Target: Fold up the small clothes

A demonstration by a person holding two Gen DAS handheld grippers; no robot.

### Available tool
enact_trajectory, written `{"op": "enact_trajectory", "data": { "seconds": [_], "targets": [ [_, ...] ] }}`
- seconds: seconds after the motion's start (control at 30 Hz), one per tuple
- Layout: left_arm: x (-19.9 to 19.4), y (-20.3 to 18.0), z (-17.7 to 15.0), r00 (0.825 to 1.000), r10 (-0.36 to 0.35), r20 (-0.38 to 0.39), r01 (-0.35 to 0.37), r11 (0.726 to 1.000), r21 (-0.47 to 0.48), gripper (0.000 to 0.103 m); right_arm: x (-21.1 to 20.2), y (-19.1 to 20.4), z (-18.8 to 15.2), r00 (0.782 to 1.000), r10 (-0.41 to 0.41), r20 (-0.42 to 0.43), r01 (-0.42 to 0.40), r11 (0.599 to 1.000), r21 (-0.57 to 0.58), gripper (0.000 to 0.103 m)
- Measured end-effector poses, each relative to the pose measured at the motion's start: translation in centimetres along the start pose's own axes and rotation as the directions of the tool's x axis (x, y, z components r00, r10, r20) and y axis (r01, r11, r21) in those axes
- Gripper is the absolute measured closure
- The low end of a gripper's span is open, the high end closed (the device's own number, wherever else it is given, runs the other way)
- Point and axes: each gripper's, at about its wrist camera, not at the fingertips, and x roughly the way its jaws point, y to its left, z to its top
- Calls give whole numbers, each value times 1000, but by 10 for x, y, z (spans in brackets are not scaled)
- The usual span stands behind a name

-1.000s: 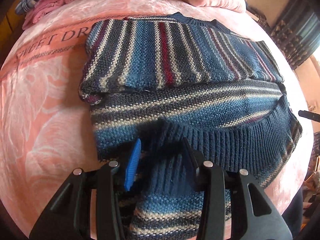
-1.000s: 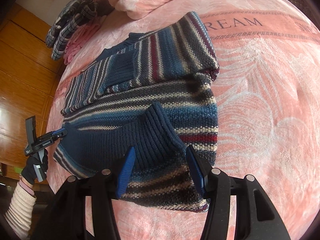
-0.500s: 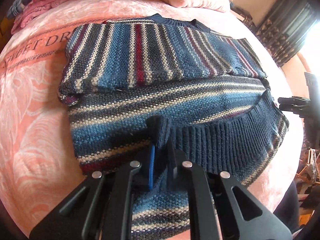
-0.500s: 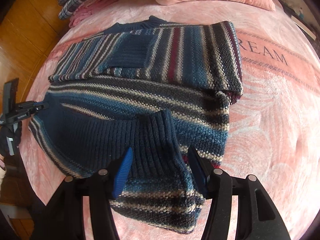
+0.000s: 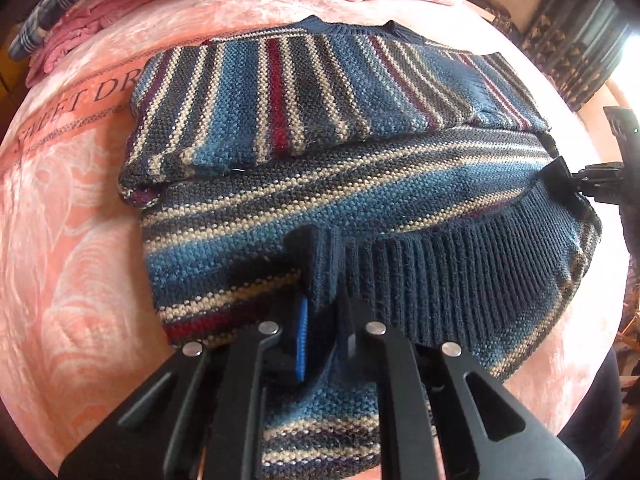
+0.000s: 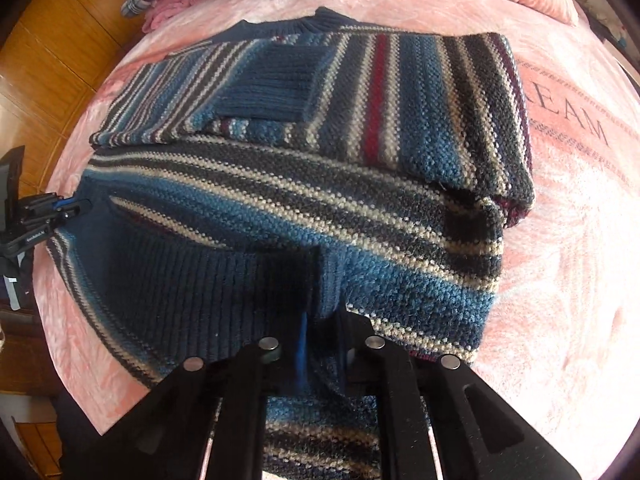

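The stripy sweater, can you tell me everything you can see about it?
The sweater is chunky knit in blue, dark grey, cream and red stripes, with dark blue ribbed edging. It lies partly folded on a pink blanket, one sleeve laid across the top. The left gripper and right gripper each pinch the ribbed edge nearest them.

Looked coarse and nubbly: blue striped knitted wool sweater [image 5: 320,184]; plush, faintly sheeny pink velvety bed blanket [image 5: 72,240]; matt black plastic left gripper [image 5: 320,316].
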Motion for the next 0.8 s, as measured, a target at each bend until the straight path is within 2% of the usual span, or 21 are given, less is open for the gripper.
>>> {"op": "enact_trajectory", "data": {
  "seconds": [0.13, 0.3, 0.4, 0.5, 0.6, 0.8],
  "targets": [
    [-28, 4, -7, 995, -50, 88, 57, 996, -70, 94, -32, 4, -15, 997, 28, 77, -29, 999, 15, 93],
    [-67, -6, -9, 984, -27, 174, 35, 999, -41, 95, -80, 1, -23, 982, 74, 172, -82, 996, 35, 93],
    [-90, -8, 2, 972, 14, 233, 0, 998, -62, 95, -106, -4, -17, 971, 93, 222, -108, 993, 53, 93],
    [-114, -5, 23, 952, 26, 306, 1, 996, -86, 95, -127, -11, 4, 959, 88, 268, -109, 992, 66, 93],
    [-127, -5, 57, 930, 61, 364, -31, 996, -87, 95, -142, -19, 36, 951, 65, 304, -95, 992, 85, 93],
    [-119, 2, 130, 907, 101, 410, -65, 993, -101, 95, -143, -38, 108, 942, 14, 335, -61, 990, 129, 93]
  ]
}}
